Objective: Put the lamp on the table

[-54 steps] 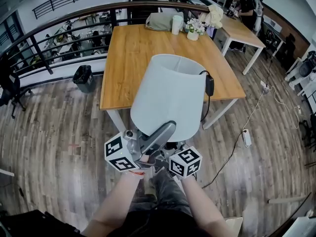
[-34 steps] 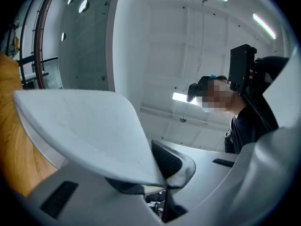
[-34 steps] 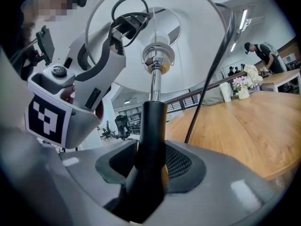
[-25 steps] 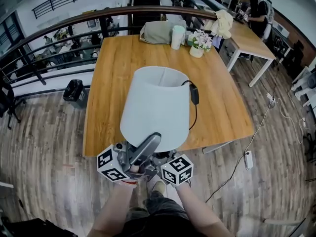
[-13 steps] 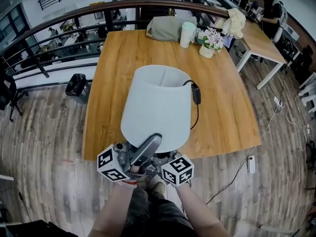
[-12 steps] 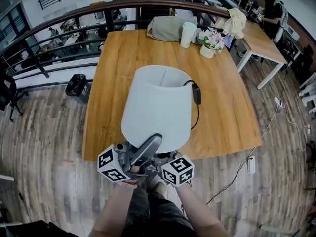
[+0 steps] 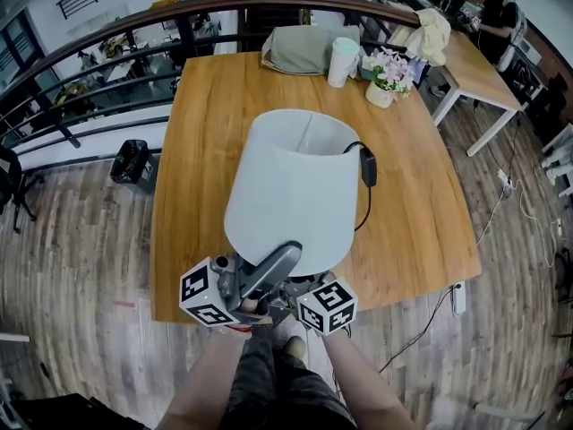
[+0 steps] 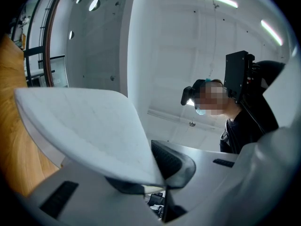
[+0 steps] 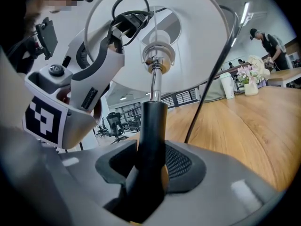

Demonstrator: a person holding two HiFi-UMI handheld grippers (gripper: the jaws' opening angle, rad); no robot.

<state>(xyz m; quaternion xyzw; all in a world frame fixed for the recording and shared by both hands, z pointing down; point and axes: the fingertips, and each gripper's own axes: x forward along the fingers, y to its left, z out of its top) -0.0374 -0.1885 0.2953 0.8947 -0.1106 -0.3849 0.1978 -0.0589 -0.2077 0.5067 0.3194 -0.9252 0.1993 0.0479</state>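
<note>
We carry the white drum-shaded lamp (image 7: pixel 295 191) with both tools. The left gripper (image 8: pixel 160 175) pinches the shade's lower rim. The right gripper (image 9: pixel 151 161) clamps the black stem just below the shade. The lamp stands ahead of both grippers, over the near edge of the light wooden table (image 7: pixel 421 209). A black cord with inline switch (image 7: pixel 368 168) hangs to the right of them.

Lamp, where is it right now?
Head view, middle: the lamp hangs over the wooden table's near edge, the left claw pinching its shade and the right claw gripping its black stem.
</note>
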